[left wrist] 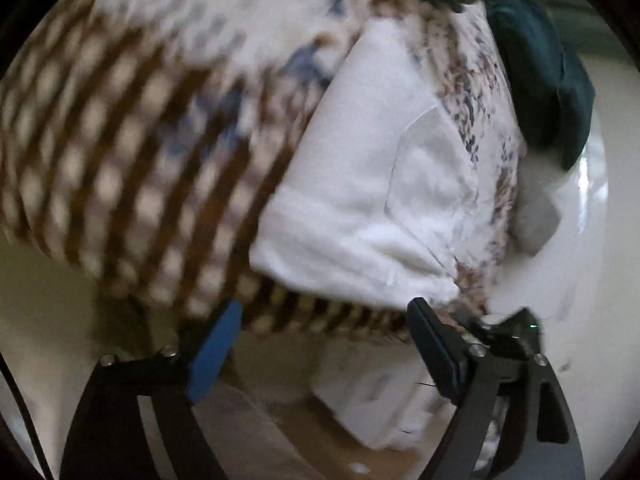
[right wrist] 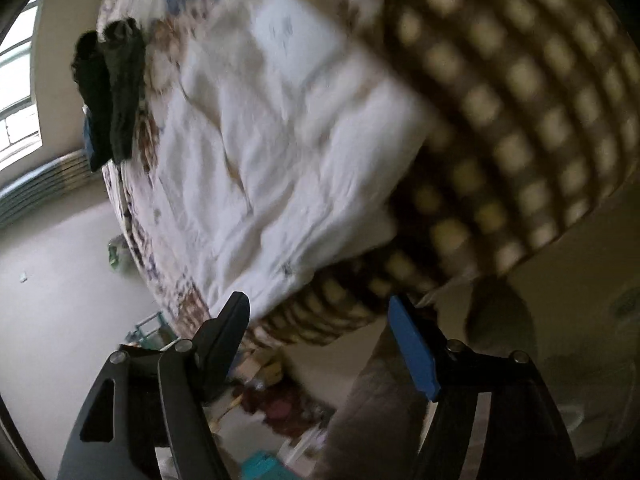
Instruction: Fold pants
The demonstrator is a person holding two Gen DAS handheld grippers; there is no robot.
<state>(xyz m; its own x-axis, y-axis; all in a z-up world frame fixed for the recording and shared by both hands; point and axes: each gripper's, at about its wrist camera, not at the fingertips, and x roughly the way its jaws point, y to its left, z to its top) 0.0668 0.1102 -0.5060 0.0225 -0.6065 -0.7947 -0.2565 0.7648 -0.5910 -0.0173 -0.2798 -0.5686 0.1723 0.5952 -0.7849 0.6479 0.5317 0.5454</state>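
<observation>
White pants (left wrist: 360, 184) lie folded on a patterned bedspread (left wrist: 120, 140); they also show in the right wrist view (right wrist: 272, 160), creased and spread flat. My left gripper (left wrist: 324, 312) is open and empty, just short of the near edge of the pants, over the bed's edge. My right gripper (right wrist: 318, 308) is open and empty, close to the near corner of the pants. Both views are blurred by motion.
The brown checked bedspread (right wrist: 500, 100) covers the bed. Dark clothes (right wrist: 108, 92) lie at the far end of the bed, and a dark green garment (left wrist: 540, 72) lies beyond the pants. Below the bed are the floor (right wrist: 60, 272), boxes (left wrist: 380, 400) and clutter (right wrist: 272, 400).
</observation>
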